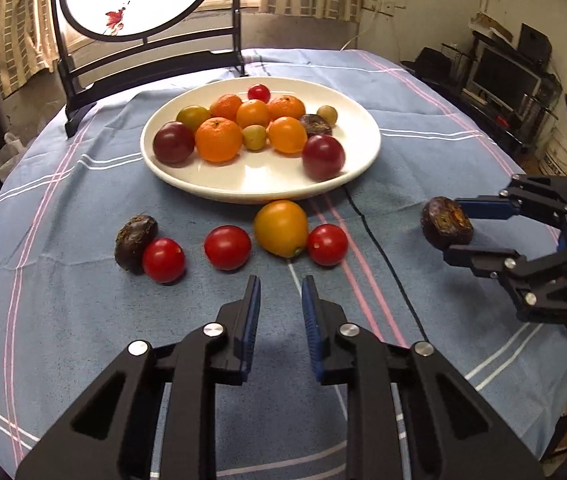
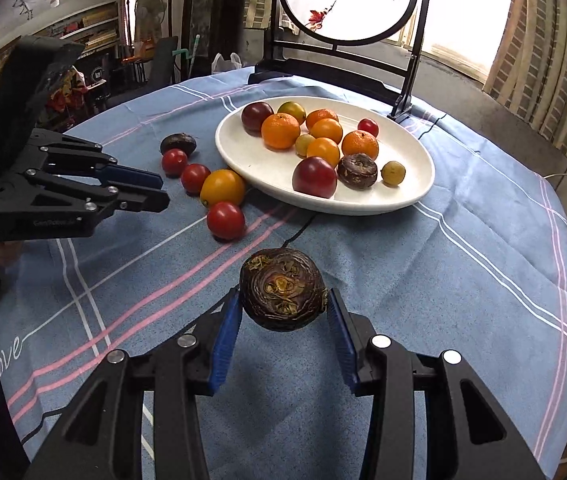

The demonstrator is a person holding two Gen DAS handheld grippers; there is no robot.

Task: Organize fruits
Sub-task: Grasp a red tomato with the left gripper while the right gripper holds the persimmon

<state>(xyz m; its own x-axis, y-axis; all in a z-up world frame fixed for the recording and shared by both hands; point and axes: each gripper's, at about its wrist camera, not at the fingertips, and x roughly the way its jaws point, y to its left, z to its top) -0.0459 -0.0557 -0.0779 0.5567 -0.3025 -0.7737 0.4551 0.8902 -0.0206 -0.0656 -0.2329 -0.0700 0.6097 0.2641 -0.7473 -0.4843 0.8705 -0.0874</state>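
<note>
A white plate (image 1: 357,160) (image 2: 415,196) holds several oranges, dark red fruits, small green fruits and a brown water chestnut (image 2: 357,171). On the cloth in front of it lie a yellow tomato (image 1: 280,227) (image 2: 222,187), three red tomatoes (image 1: 227,247) (image 1: 327,244) (image 1: 163,260) and a dark water chestnut (image 1: 134,242) (image 2: 178,143). My right gripper (image 2: 283,300) (image 1: 453,224) is shut on another dark water chestnut (image 2: 283,294) (image 1: 446,223), held above the cloth right of the plate. My left gripper (image 1: 280,294) (image 2: 161,190) is open and empty, just short of the loose fruits.
A blue striped tablecloth (image 1: 83,320) covers the round table. A black-framed round screen (image 1: 143,0) (image 2: 347,0) stands behind the plate. A thin black cable (image 1: 379,240) runs over the cloth from the plate toward the front. Shelves and clutter surround the table.
</note>
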